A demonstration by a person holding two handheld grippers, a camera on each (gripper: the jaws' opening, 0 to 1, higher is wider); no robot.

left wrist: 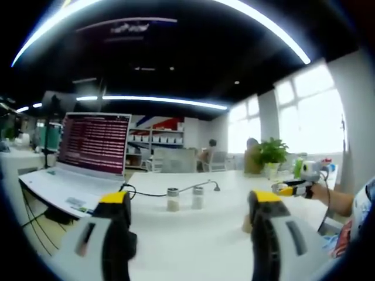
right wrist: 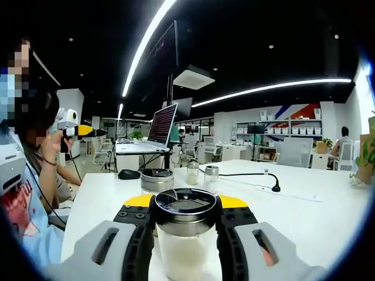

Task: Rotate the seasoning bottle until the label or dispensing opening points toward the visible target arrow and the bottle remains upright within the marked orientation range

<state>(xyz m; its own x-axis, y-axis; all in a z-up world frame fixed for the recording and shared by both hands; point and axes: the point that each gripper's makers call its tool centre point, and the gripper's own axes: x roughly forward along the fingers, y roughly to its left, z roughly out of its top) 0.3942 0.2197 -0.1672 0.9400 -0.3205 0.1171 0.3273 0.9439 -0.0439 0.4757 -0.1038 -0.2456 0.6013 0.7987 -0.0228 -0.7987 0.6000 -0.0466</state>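
Note:
In the right gripper view my right gripper is shut on a seasoning bottle with a dark lid and white contents, held upright over the white table. Just behind it stands a wider jar with a metal lid. Two small shakers stand farther back. In the left gripper view my left gripper is open with nothing between its jaws. The same two shakers stand beyond it on the table. A hand holds the right gripper at the right.
An open laptop sits at the table's far end beside a black mouse. A black cable runs across the table behind the shakers. A potted plant stands farther off. A person holds the left gripper.

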